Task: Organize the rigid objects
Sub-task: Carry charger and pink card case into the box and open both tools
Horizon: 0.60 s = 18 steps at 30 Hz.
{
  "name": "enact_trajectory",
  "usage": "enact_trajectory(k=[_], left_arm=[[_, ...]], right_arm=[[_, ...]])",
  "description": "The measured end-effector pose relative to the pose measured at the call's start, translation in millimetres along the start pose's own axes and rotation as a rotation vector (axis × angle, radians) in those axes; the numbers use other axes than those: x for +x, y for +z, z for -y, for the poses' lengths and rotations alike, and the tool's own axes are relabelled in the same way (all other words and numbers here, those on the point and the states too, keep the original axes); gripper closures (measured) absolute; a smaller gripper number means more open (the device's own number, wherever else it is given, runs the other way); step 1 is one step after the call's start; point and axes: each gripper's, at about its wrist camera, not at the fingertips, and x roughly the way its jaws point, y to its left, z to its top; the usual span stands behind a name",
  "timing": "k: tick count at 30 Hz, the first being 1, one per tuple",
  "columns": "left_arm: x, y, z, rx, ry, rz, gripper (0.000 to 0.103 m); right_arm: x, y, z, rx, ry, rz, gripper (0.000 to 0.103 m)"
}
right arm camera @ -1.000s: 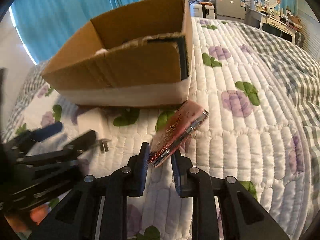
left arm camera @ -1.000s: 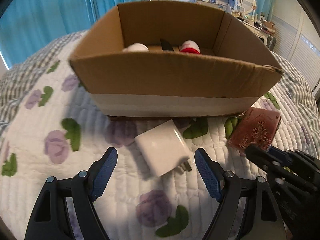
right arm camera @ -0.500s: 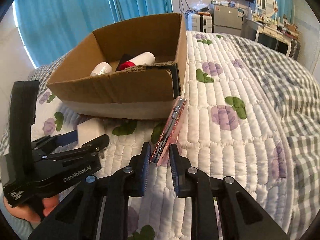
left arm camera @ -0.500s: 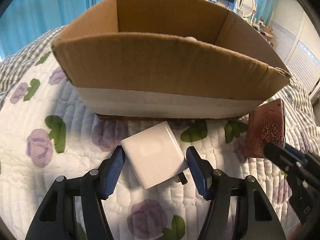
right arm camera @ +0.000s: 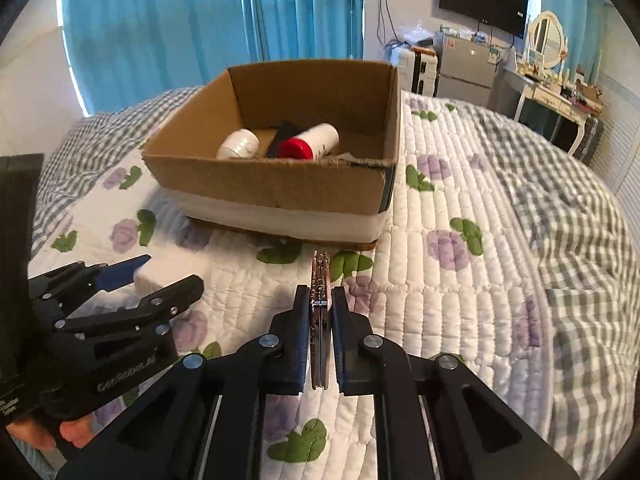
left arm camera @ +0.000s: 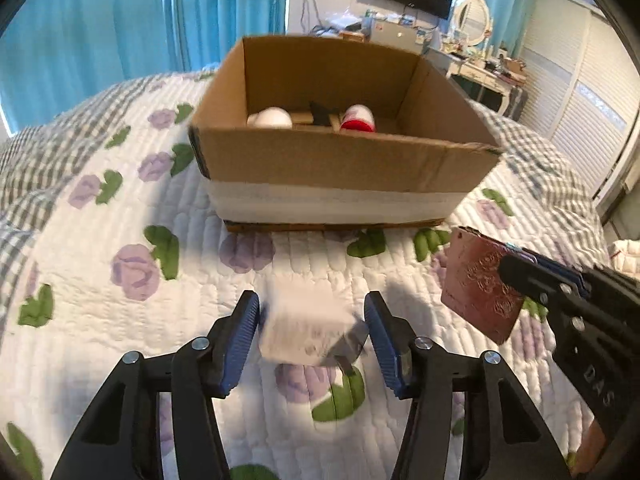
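A white plug adapter (left arm camera: pixel 306 330) sits blurred between the fingers of my left gripper (left arm camera: pixel 312 330), whose jaws stand wide around it; whether the pads touch it is unclear. It also shows in the right wrist view (right arm camera: pixel 168 276). My right gripper (right arm camera: pixel 320 320) is shut on a flat reddish-brown embossed case (right arm camera: pixel 320 280), held on edge above the quilt; the case shows in the left wrist view (left arm camera: pixel 478 284). The open cardboard box (left arm camera: pixel 344 168) stands ahead, holding a white bottle (right arm camera: pixel 240 144), a red-capped bottle (right arm camera: pixel 308 142) and a dark item.
The box (right arm camera: pixel 280 192) rests on a white quilt with purple flowers (left arm camera: pixel 132 272). A grey checked blanket (right arm camera: pixel 568 220) lies to the right. Blue curtains, a dresser and a wall TV stand behind the bed.
Both grippers have risen and pulled back from the box. The red case has lifted off the quilt and turned upright. The left jaws have closed in around the adapter, which is now blurred.
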Motion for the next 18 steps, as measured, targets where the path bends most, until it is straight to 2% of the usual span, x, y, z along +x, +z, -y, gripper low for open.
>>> enact_trajectory(k=[11, 18], left_arm=[[-59, 15, 4, 0.01, -0.058, 0.092, 0.05], [-99, 67, 3, 0.048, -0.079, 0.198, 0.05]], right_arm=[[-52, 17, -15, -0.027, 0.001, 0.075, 0.093], [-87, 67, -15, -0.054, 0.009, 0.18, 0.093]])
